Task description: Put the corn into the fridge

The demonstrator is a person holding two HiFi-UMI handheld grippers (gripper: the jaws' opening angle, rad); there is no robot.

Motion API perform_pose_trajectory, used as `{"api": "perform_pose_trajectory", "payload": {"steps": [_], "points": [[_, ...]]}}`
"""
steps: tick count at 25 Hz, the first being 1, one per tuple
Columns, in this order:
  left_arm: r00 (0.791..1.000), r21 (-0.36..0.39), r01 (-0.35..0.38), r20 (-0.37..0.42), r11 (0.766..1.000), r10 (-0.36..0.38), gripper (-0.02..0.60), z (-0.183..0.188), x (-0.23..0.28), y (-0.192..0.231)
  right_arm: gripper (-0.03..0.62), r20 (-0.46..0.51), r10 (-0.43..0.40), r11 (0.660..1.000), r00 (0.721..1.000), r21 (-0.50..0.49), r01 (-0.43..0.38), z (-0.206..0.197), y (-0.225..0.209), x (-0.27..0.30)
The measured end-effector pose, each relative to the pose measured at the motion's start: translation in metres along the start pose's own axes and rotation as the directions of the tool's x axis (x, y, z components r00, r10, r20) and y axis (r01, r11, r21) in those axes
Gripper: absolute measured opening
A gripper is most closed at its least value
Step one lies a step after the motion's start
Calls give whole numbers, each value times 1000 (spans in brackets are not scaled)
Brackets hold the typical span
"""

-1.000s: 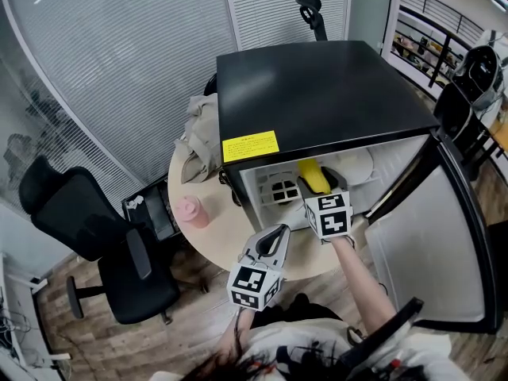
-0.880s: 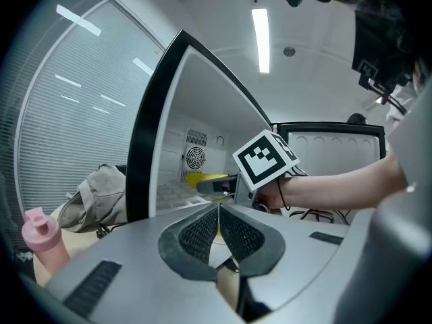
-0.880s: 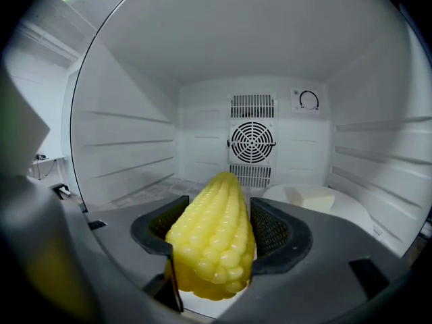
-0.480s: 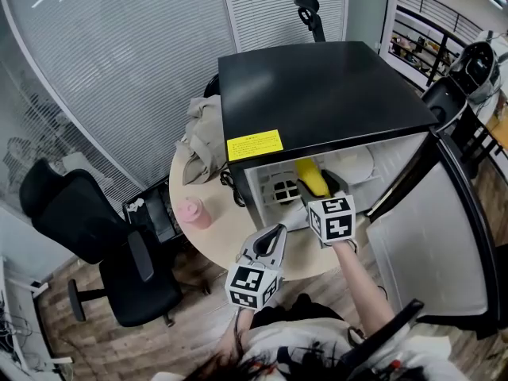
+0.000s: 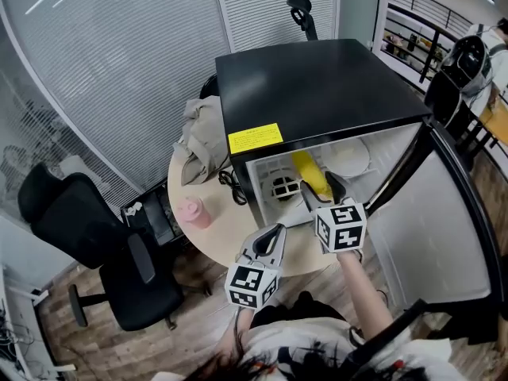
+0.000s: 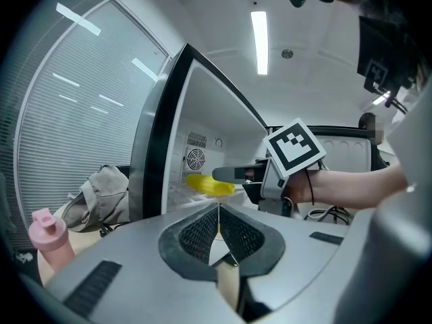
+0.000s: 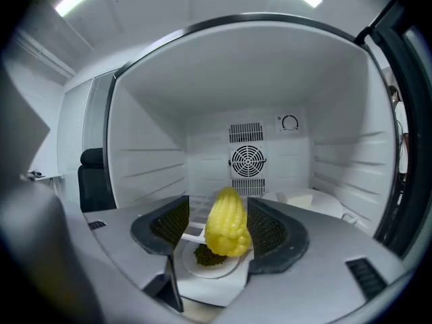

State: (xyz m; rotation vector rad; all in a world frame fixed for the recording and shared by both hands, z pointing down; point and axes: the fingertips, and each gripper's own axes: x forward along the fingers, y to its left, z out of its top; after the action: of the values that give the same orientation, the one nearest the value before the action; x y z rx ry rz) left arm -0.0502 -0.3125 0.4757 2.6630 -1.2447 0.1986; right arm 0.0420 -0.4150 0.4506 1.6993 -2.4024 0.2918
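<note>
At the head view's lower edge the person is cut off; only dark clothing and a forearm show. The left gripper (image 5: 274, 232), over the round pale wooden table (image 5: 214, 232), has its jaws pressed together with nothing between them, as its own view (image 6: 218, 208) shows.

At one o'clock from it, the right gripper (image 5: 321, 190) reaches into the mouth of the small black-topped fridge (image 5: 317, 86). Its jaws are spread and have just been opening. The yellow corn cob (image 7: 226, 225) lies between them, on the fridge shelf. It is clear of the pad at nine o'clock. Whether it touches the other pad cannot be told. From the head view, the gripper hides the cob's near end.

Under the cob sits a small white dish (image 7: 226, 274) holding something dark green, too covered to name. At three o'clock of the cob, a white round plate (image 7: 317, 201) is half cut off by the jaw. At twelve o'clock, the round fan grille (image 7: 247, 159) is on the back wall.

The open fridge door (image 5: 429, 228) runs off towards four o'clock. A pink bottle (image 5: 191, 211) stands on the table at nine o'clock of the fridge.
</note>
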Motion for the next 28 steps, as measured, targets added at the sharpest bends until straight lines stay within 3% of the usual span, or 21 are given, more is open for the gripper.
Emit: {"api": "perform_pose_trajectory", "payload": {"steps": [17,28], "points": [[994,29,114,-8,993,-113,14,-8,-36,-25,270,0,-48,992,999,113,48,-43,44,-81],[983,13,184,-1,983,-184,14,-17,-51,-47,212,-16,-88,984,996,155,90,-62,61,-134]]}}
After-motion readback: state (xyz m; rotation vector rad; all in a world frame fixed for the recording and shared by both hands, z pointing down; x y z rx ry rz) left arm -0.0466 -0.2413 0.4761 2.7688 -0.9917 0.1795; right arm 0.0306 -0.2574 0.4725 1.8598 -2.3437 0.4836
